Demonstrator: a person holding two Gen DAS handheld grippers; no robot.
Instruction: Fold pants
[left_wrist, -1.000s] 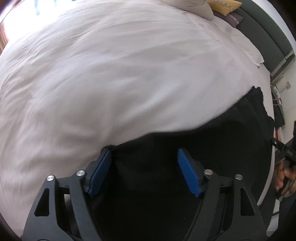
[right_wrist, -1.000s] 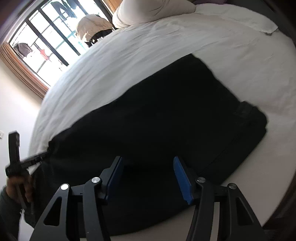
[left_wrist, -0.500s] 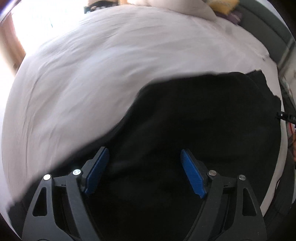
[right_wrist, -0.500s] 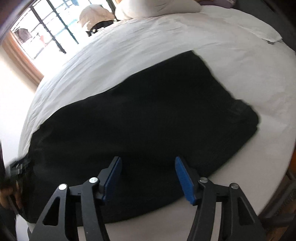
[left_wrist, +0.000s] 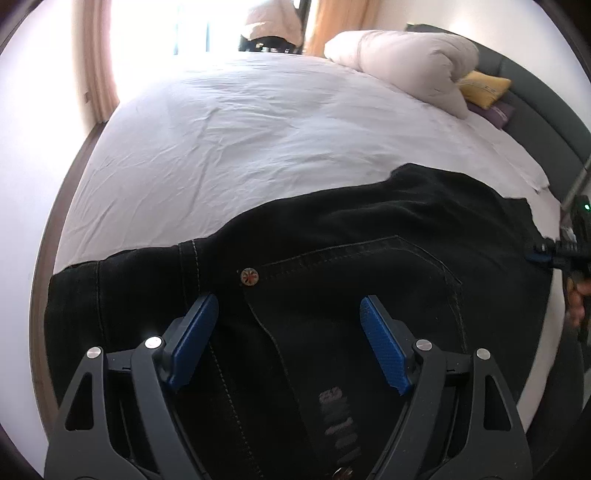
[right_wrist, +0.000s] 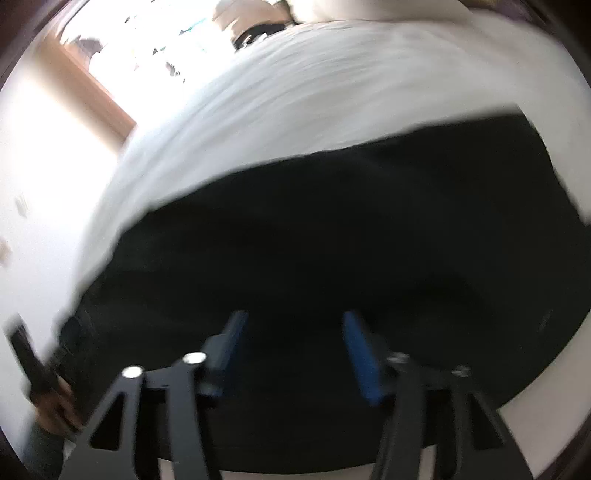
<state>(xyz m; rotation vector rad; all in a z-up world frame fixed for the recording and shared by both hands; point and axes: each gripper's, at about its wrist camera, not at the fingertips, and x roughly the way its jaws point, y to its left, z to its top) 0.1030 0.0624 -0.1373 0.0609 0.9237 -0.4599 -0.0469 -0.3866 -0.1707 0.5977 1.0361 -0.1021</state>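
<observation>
**Black jeans spread across the bed, both grippers above them**

Although a pale printed patch (left_wrist: 338, 421) shows on the black jeans (left_wrist: 369, 266) just below the back pocket (left_wrist: 354, 291), its letters are too faint and stretched to read. A round metal rivet (left_wrist: 249, 276) at the pocket corner carries a reddish star-like mark, with no legible writing.

The jeans lie flat on the white bed sheet (left_wrist: 258, 129), along the near edge of the bed, waistband end toward the left gripper (left_wrist: 288, 317). Its blue pads stand spread wide over the pocket area, with nothing pinched between them.

From the right wrist view everything is smeared by motion. The right gripper (right_wrist: 291, 332) hangs over the dark cloth, its jaws closing; the pads remain apart and press on nothing that can be seen. Seams and detail of the jeans are lost in the blur there.

A rolled white duvet (left_wrist: 406, 62) and a yellow cushion (left_wrist: 484, 88) sit by the grey headboard (left_wrist: 535, 110). The lower part of the jeans is cut off by both frames.
</observation>
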